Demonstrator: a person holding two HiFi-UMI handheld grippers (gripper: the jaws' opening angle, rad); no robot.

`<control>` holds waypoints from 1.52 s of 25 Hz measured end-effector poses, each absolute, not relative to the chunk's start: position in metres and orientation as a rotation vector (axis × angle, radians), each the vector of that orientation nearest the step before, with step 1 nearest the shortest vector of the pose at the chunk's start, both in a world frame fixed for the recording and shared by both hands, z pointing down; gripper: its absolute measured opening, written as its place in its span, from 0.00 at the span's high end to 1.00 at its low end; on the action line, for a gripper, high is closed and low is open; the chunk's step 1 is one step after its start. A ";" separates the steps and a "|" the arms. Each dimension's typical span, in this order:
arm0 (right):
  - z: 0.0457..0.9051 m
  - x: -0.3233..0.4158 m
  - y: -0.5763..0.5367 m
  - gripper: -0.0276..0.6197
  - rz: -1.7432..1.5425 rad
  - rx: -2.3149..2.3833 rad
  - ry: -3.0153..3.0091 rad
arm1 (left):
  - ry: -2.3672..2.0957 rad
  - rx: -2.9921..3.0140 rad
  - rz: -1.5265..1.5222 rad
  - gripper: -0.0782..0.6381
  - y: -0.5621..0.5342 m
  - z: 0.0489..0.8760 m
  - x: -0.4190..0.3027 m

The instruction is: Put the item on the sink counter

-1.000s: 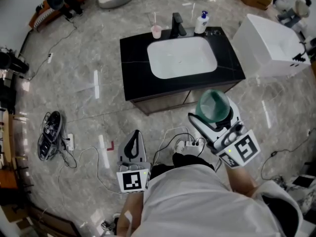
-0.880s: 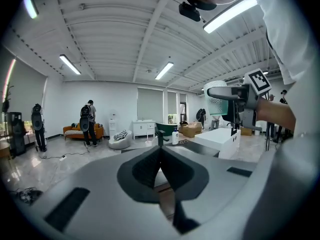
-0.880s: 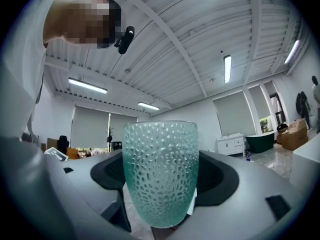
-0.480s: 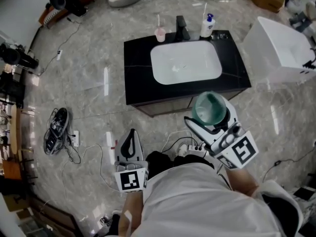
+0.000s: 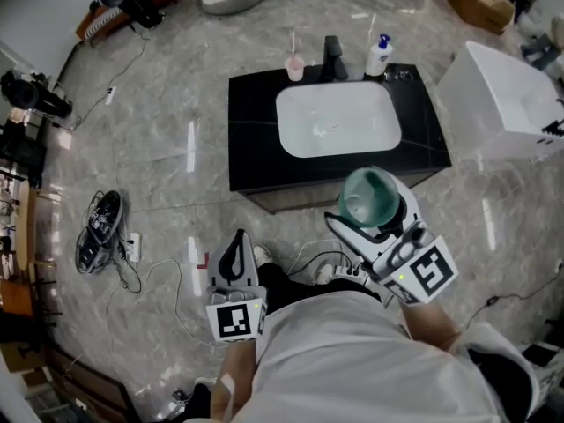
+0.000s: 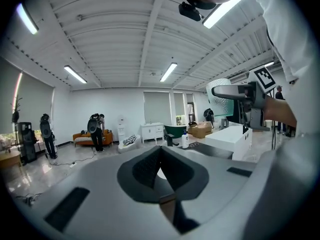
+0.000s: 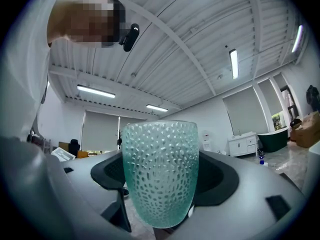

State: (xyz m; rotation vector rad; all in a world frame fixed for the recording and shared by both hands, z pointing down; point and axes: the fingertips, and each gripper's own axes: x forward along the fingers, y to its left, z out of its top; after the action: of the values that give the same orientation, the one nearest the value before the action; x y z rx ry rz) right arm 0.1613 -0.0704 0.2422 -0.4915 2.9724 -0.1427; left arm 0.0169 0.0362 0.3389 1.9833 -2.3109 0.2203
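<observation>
A person wears a loose white shirt [image 5: 352, 359] whose sleeves stop above the forearms, dark trousers [image 5: 295, 293], and a small black camera [image 6: 191, 11] on the head. The left gripper [image 5: 233, 252] has a smooth, rounded, light grey shell with dark, textured, wedge-shaped jaw pads. Its white cube [image 5: 237, 321] bears a black square marker, with a tiny green light at the top edge. The right gripper [image 5: 379, 223] looks alike, with black trim and its own marker cube [image 5: 426, 272].
</observation>
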 end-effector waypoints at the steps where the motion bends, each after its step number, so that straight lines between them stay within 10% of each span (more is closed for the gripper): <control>1: 0.242 0.159 -0.072 0.40 -0.133 -0.501 2.972 | -2.308 1.998 0.211 0.89 0.032 0.338 0.013; 38: 0.313 -0.061 -0.212 0.40 -0.018 -0.742 3.039 | -2.148 1.996 0.210 0.89 -0.016 0.384 -0.161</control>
State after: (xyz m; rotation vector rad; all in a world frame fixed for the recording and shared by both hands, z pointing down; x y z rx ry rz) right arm -0.0609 -0.2120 0.3133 -0.7419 3.0395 -0.0175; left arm -0.1607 -0.0157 0.3837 1.9959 -2.1479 0.2105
